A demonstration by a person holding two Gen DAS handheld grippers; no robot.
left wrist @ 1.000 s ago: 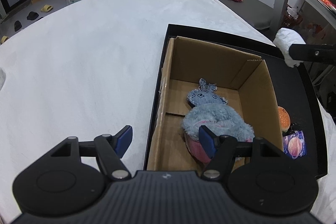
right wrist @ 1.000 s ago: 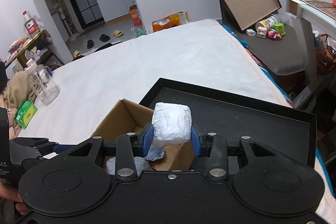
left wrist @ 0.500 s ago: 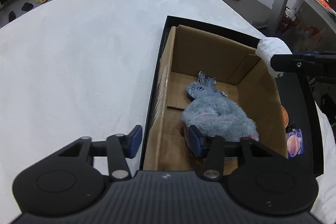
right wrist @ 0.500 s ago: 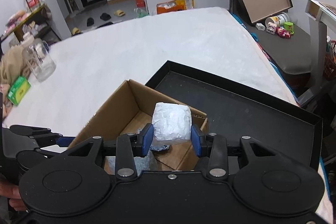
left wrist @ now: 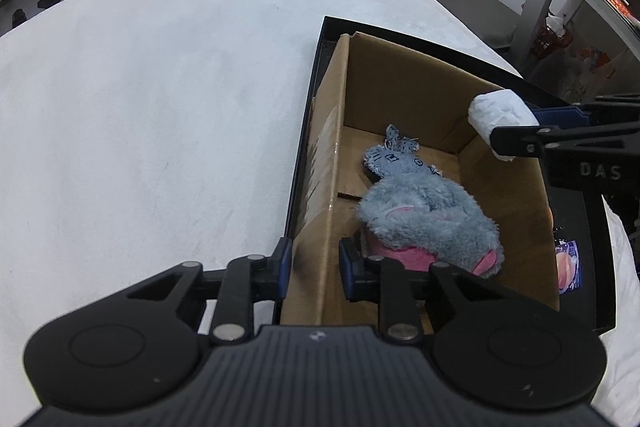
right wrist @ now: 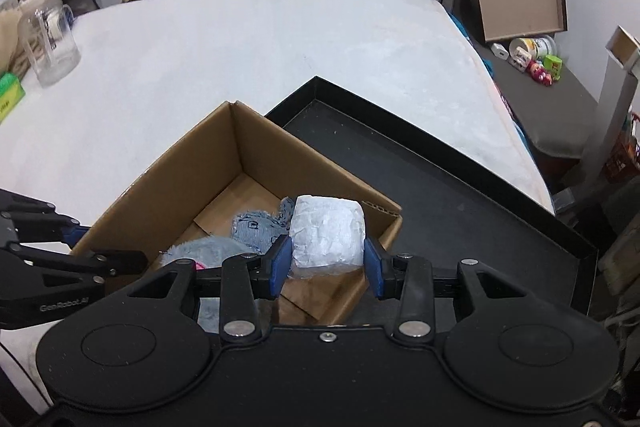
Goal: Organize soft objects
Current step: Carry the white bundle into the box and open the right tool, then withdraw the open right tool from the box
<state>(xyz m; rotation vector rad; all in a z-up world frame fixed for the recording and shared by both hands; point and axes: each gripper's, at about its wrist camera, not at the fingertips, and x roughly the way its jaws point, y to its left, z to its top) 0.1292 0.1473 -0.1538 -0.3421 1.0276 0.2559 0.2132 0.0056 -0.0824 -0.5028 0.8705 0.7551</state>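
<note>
An open cardboard box [left wrist: 404,87] stands in a black tray [right wrist: 460,187] on the white bed. A grey and pink plush toy [left wrist: 428,215] and a small blue denim toy [left wrist: 394,157] lie inside it. My left gripper [left wrist: 314,269] straddles the box's near left wall [left wrist: 320,227], one finger outside and one inside, closing on it. My right gripper [right wrist: 326,263] is shut on a white soft bundle [right wrist: 326,237] and holds it over the box's right edge; the bundle also shows in the left wrist view [left wrist: 500,115].
An orange toy and a printed packet [left wrist: 568,267] lie in the tray right of the box. A clear jar [right wrist: 48,43] and green pack [right wrist: 10,95] sit at the bed's far left. Furniture and floor clutter stand beyond the bed.
My left gripper narrowed and moved onto the box's left wall. My right gripper carried the white bundle from above the tray to over the box's right edge.
</note>
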